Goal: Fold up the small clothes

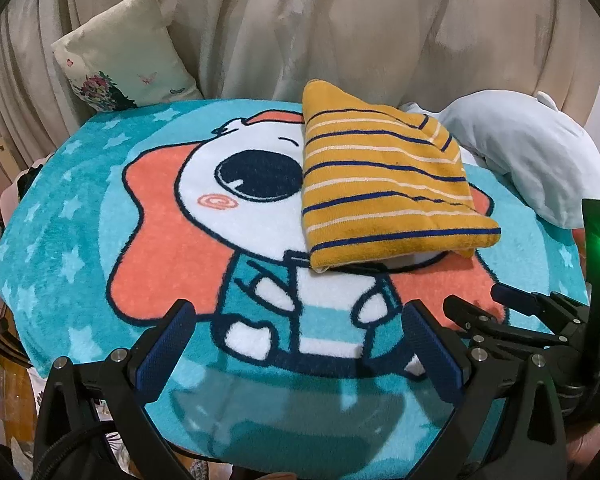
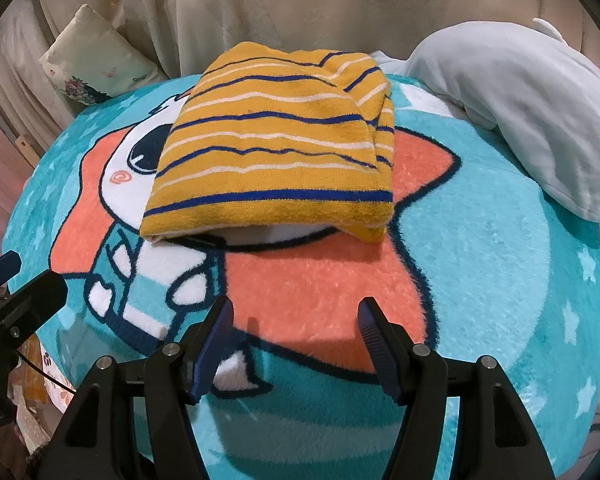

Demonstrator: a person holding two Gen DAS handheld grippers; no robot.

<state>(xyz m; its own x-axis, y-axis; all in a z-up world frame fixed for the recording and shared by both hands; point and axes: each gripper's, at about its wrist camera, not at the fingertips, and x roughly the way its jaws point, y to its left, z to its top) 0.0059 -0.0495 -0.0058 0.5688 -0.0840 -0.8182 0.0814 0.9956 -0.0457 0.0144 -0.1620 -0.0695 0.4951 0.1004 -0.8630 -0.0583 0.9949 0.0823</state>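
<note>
Striped garment (image 2: 276, 140), folded on cartoon blanket (image 2: 480, 264), 12 o'clock of right hand-held gripper (image 2: 296, 332), nearer it than left hand-held gripper (image 1: 300, 332). Long axis runs 3–9. Both jaws apart, empty.

One striped garment (image 2: 276, 140), one rug (image 2: 480, 264), perhaps two cushions (image 1: 120, 52).
</note>
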